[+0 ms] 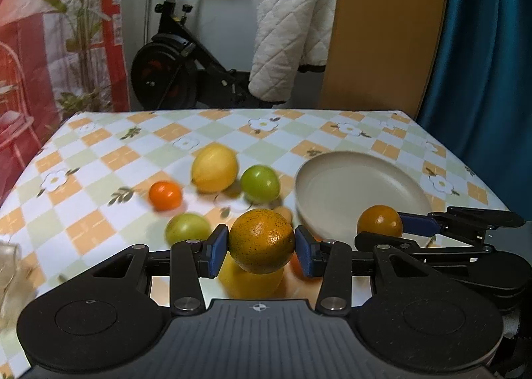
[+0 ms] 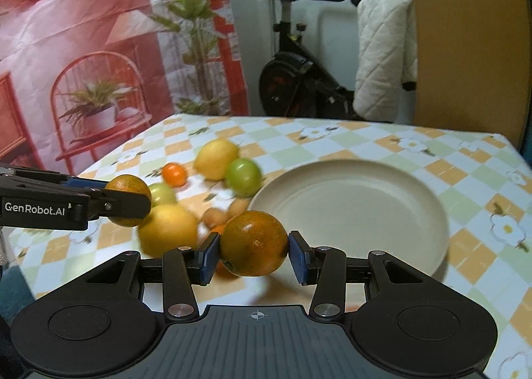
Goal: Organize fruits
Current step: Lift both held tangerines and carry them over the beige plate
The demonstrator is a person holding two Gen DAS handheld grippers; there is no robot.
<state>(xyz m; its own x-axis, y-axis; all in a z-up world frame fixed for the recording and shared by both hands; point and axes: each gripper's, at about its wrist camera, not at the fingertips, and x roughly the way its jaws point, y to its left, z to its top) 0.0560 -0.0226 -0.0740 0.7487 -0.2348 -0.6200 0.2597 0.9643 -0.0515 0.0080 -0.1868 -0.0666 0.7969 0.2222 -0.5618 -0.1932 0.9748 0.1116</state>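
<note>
Each tool is clamped across the middle of an orange, left tool [image 1: 261, 247] on the speckled orange [image 1: 261, 239], right tool [image 2: 254, 251] on another orange [image 2: 254, 242], both raised off the tabletop [image 1: 99, 153] beside the empty plate [image 2: 415, 246], presumably for loading.

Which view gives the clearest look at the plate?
The right wrist view: the plate shows nearly whole and empty, with only its near rim behind the right tongs. In the left wrist view the plate is more foreshortened, and the right tongs and their orange cover its near part.
</note>
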